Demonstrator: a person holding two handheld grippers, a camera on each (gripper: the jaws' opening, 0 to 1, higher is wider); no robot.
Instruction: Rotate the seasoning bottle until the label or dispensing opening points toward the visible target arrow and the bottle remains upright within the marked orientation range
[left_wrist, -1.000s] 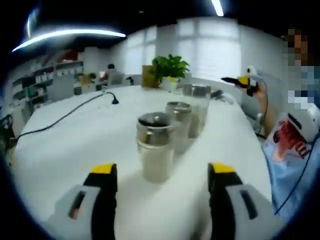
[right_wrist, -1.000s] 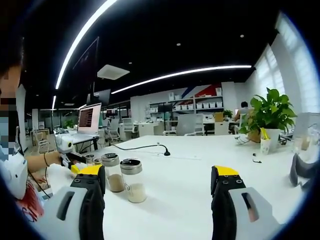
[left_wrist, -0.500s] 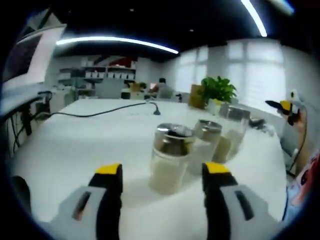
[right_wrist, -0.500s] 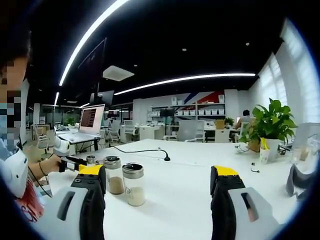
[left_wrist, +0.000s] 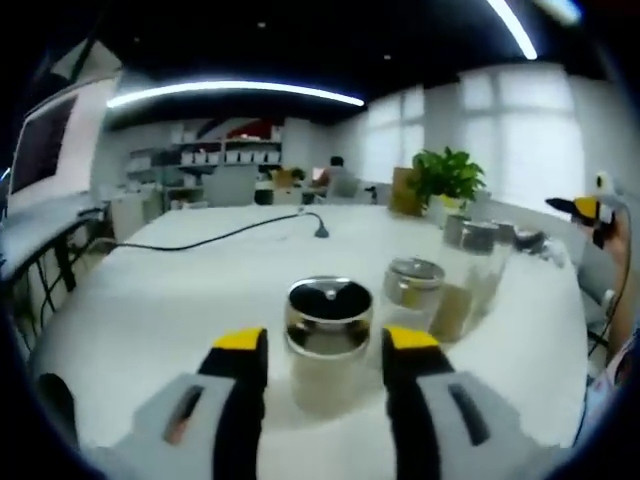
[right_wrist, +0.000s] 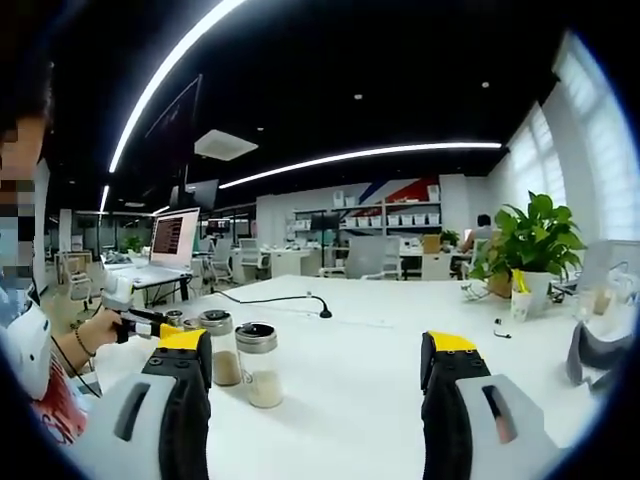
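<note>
Three glass seasoning bottles with steel lids stand upright in a row on the white table (left_wrist: 180, 290). The nearest bottle (left_wrist: 328, 350), with pale contents, sits between the yellow-tipped jaws of my left gripper (left_wrist: 325, 342). The jaws stand close to its sides with thin gaps, so the gripper is open. The middle bottle (left_wrist: 413, 295) and far bottle (left_wrist: 470, 260) stand behind it. In the right gripper view, two bottles (right_wrist: 258, 362) (right_wrist: 219, 346) are at the left, and a hand holds the left gripper (right_wrist: 140, 325) beside them. My right gripper (right_wrist: 315, 350) is open above the table, holding nothing.
A black cable with a small microphone (left_wrist: 320, 230) runs across the table. A potted plant (right_wrist: 525, 245) stands at the far end, and a laptop (right_wrist: 172, 240) sits on a desk to the left. A person's sleeve and hand (right_wrist: 95, 330) are at the left edge.
My left gripper has come up to the nearest bottle and its jaws have narrowed around it. The right gripper view has barely shifted.
</note>
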